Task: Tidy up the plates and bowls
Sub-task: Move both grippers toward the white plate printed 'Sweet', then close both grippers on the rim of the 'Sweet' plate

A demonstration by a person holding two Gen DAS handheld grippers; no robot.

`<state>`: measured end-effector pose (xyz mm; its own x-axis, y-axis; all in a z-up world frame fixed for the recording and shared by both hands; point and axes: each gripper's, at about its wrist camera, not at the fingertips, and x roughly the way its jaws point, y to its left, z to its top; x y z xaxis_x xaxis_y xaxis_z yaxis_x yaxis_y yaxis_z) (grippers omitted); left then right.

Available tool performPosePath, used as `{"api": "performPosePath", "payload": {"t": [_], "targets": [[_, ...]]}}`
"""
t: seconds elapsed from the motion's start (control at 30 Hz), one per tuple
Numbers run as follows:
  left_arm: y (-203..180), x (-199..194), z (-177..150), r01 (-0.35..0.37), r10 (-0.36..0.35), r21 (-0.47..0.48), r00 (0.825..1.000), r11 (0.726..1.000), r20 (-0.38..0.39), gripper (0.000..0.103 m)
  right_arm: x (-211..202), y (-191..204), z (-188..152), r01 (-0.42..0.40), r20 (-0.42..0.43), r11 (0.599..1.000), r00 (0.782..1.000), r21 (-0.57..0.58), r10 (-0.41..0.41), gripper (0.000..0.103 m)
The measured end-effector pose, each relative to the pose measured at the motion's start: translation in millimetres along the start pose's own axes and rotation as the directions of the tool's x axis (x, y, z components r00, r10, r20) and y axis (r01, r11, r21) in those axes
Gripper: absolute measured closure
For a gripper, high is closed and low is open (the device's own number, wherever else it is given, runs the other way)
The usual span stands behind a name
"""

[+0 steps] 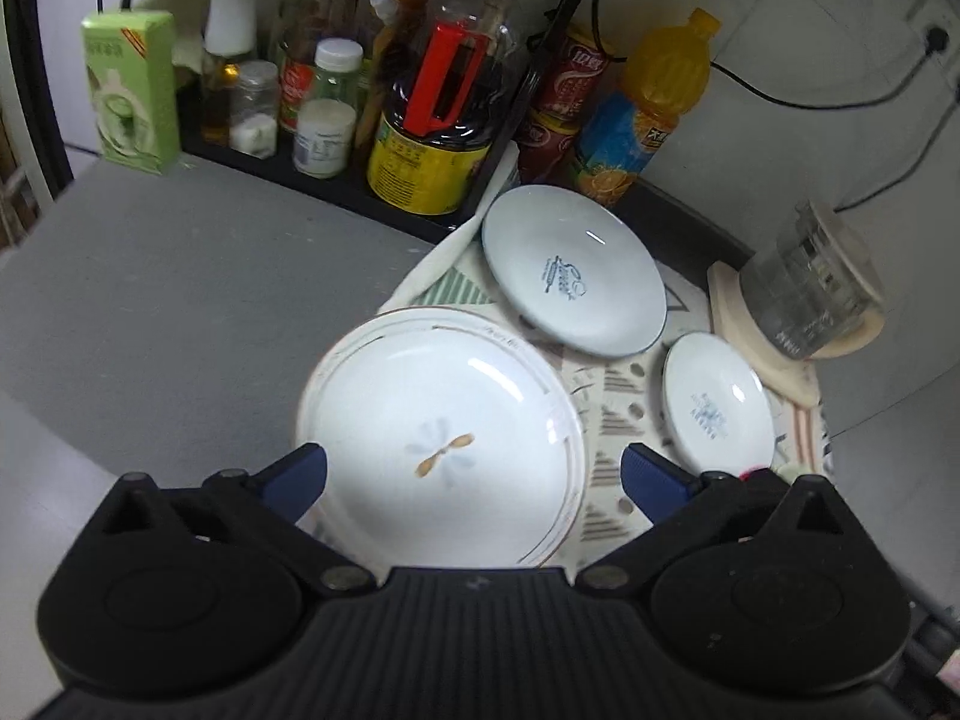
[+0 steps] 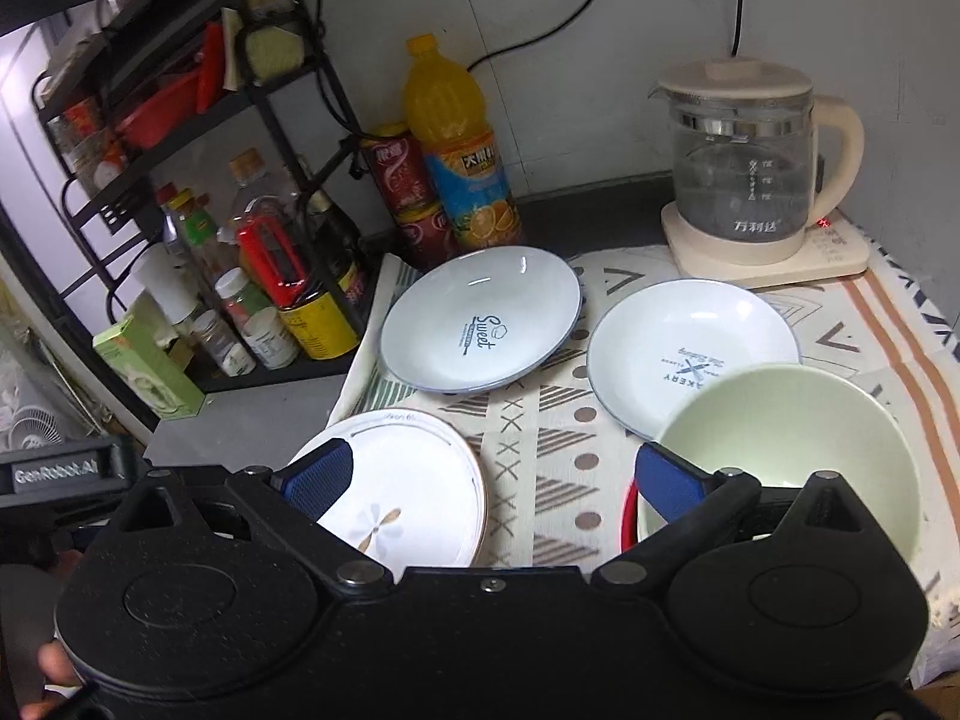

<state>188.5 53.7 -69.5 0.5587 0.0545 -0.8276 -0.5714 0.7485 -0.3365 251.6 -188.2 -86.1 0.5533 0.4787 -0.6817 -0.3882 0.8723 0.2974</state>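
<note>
Two hand-held grippers hovering over a spread of crockery, both with jaws wide apart and nothing between the pads. Left hand-held gripper (image 1: 474, 474) angled steeply down, directly above the near white round ceramic plate with a gold rim line and a pale flower motif (image 1: 441, 438); plate lying flat just ahead of and between the blue fingertips (image 1: 300, 477), so plainly the nearer target for this hand. Right hand-held gripper (image 2: 492, 480) open over bare cloth, with the same flower plate under its left finger and a pale green ceramic bowl (image 2: 786, 444) just beside its right finger; bowl probably the right hand's closer pick. Farther off, a white shallow plate with a blue rim and the word "Sweet" (image 2: 480, 321), and to its right a white plate with a crossed-utensil bakery print (image 2: 690, 348), partly tucked behind the green bowl. No long axis on any piece: all round, approachable at any rim point. Underneath, a cream patterned cloth (image 2: 540, 468) laid on a grey table (image 1: 180, 276). Along the far wall, an orange juice bottle (image 2: 456, 144), a black condiment rack (image 2: 198, 138) and a glass kettle on a cream base (image 2: 750, 174).
</note>
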Motion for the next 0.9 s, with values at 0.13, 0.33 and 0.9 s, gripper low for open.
{"api": "performPosePath", "payload": {"t": [0.13, 0.33, 0.9], "targets": [[-6, 19, 22, -0.004, 0.004, -0.014, 1.0, 1.0, -0.024, 0.0, 26, -6, 18, -0.019, -0.035, 0.999, 0.999, 0.032, 0.02, 0.017], [-9, 47, 55, 0.018, -0.02, -0.052, 1.0, 0.998, -0.022, 0.0, 64, -14, 45, -0.007, -0.08, 0.996, 0.997, 0.094, 0.015, 0.027], [-9, 152, 95, 0.039, -0.055, -0.222, 0.996, 0.974, -0.067, 0.011, 169, -33, 73, -0.022, -0.262, 0.975, 0.962, 0.22, 0.081, 0.044]]}}
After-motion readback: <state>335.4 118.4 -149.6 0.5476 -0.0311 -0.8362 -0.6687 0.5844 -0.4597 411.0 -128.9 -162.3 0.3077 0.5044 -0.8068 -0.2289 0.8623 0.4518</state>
